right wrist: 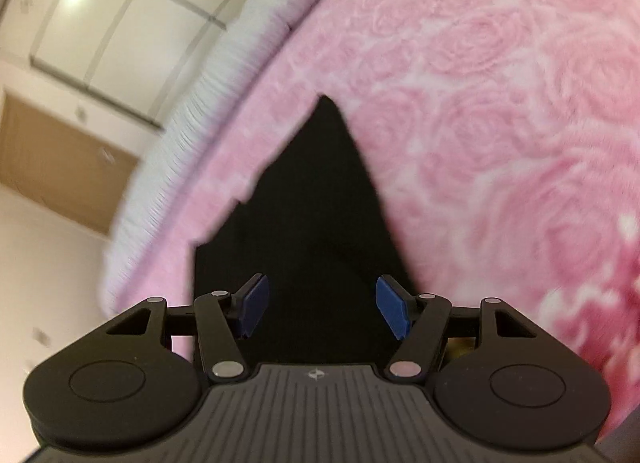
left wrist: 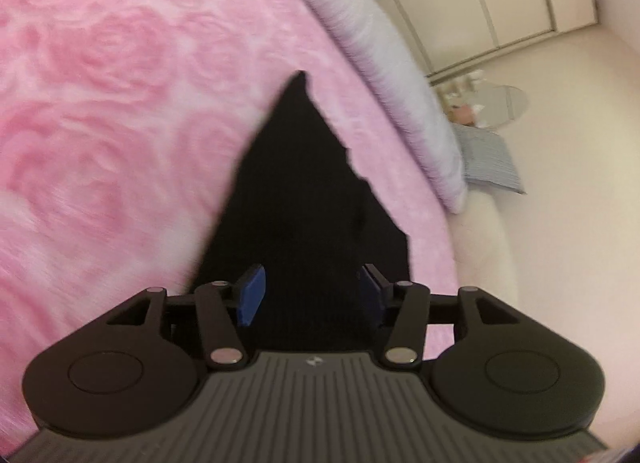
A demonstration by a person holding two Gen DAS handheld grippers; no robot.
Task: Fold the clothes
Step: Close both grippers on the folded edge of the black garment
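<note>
Both grippers part-open over the black garment on the pink blanket: left gripper and right gripper hold nothing. Fold looks laid; next, regrip an edge at twelve o'clock.

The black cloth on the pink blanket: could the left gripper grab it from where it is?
Probably yes: the left gripper is open right over the black cloth, with nothing between them.

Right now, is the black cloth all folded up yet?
Partly, it seems. The black cloth lies flat on the pink blanket. Nothing is in hand: both the left gripper and right gripper are open. Whether more folds remain, I cannot tell.
</note>
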